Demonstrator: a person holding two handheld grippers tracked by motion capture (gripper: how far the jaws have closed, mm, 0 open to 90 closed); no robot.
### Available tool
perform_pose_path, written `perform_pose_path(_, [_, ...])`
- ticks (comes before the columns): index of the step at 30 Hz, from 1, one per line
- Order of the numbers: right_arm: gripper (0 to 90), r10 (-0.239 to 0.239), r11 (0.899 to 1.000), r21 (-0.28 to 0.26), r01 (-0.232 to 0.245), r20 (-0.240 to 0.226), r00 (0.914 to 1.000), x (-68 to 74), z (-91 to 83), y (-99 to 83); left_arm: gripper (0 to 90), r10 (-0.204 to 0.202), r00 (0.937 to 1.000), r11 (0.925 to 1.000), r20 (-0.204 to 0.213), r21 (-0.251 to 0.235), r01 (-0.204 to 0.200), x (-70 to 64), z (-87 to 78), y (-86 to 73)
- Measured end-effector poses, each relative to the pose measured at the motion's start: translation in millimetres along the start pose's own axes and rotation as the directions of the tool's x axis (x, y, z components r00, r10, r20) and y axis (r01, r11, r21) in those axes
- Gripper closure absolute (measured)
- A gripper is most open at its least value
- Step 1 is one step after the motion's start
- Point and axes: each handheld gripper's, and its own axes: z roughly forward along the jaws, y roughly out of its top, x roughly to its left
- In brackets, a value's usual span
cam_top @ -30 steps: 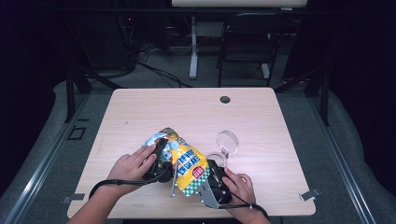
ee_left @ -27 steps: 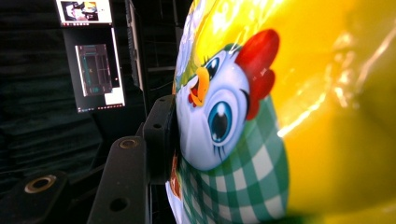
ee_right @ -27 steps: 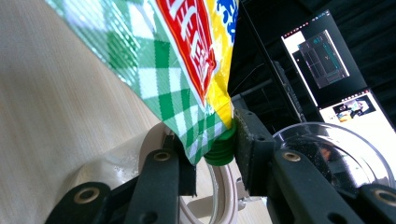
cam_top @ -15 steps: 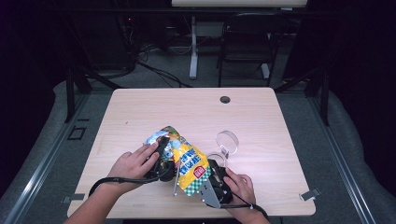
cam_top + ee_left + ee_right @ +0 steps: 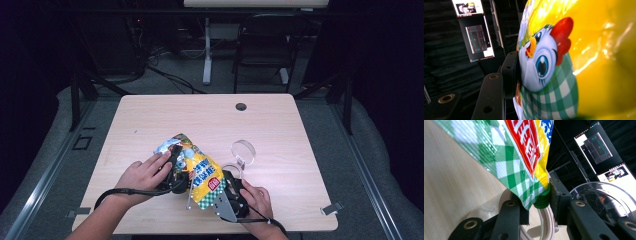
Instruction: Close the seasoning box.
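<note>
High view: we clamp the pouch [image 5: 200,172] with both grippers, left [image 5: 176,167] at its upper part, right [image 5: 226,192] on its green cap [image 5: 542,200].

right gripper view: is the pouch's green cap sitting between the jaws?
Yes, the green cap at the corner of the pouch sits between the two black jaws of the right hand-held gripper.

the far half of the counter [image 5: 200,115] lies open apart from a small dark hole [image 5: 241,106]. near the front, the snack bag [image 5: 197,170] and the clear round stand [image 5: 242,152] just beside it crowd the middle; both side edges stay passable.
</note>
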Motion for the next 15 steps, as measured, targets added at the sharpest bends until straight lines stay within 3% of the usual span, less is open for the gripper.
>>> perform_pose_path(15, [71.1,0.012,1.000,-0.013,-0.012,-0.005,0.9999,1.4,2.3,-0.6,56.4,0.023,0.9997,0.9996,-0.001,0.014,-0.023,1.3,-1.2,0.8])
